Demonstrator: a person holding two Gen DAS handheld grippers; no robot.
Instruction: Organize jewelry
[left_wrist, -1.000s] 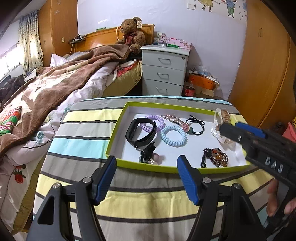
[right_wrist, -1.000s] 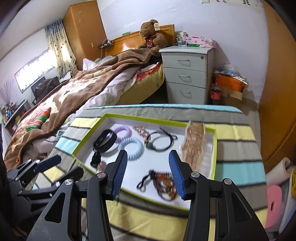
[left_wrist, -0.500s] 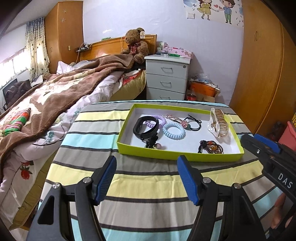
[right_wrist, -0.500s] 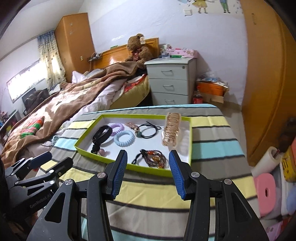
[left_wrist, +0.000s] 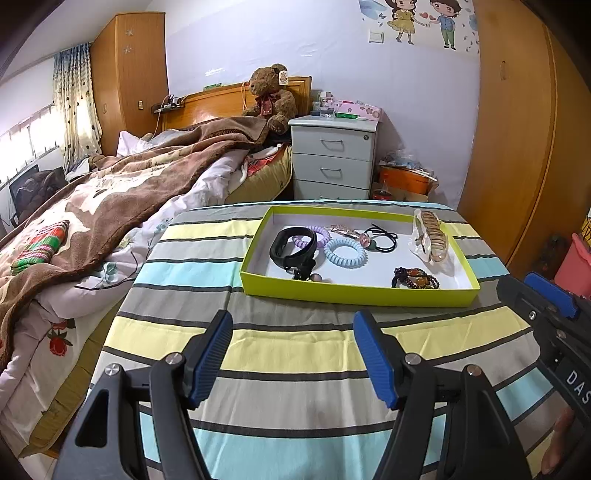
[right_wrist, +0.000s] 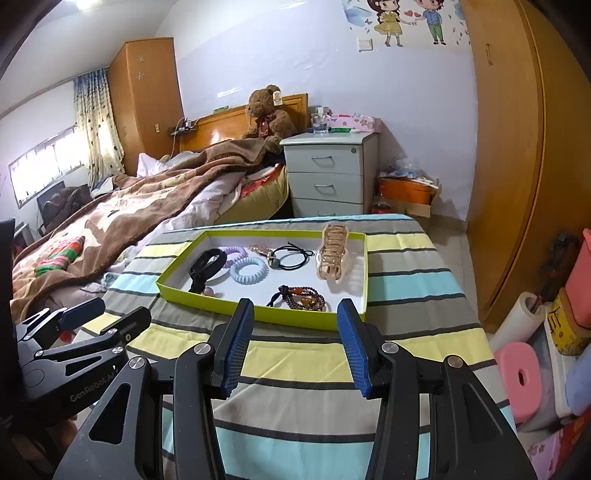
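Observation:
A lime-green tray (left_wrist: 354, 293) (right_wrist: 243, 308) sits on the striped tablecloth and holds jewelry: a black band (left_wrist: 290, 245) (right_wrist: 207, 263), a purple coil tie (left_wrist: 320, 233), a light-blue coil tie (left_wrist: 346, 253) (right_wrist: 248, 271), a black hair elastic (left_wrist: 384, 238) (right_wrist: 293, 255), a tan hair claw (left_wrist: 430, 236) (right_wrist: 332, 254) and a brown bead bracelet (left_wrist: 415, 277) (right_wrist: 301, 297). My left gripper (left_wrist: 293, 358) is open and empty, well short of the tray. My right gripper (right_wrist: 295, 349) is open and empty, just short of the tray's near rim.
The striped table (left_wrist: 295, 343) stands beside a bed with a brown blanket (left_wrist: 110, 192). A grey nightstand (left_wrist: 332, 158) and a teddy bear (left_wrist: 269, 98) are behind. A wooden wardrobe (right_wrist: 517, 166) and floor clutter with a pink roll (right_wrist: 521, 376) are to the right.
Both grippers have pulled back and up from the tray, so it looks smaller and farther. Both stay open and empty. The jewelry has not moved.

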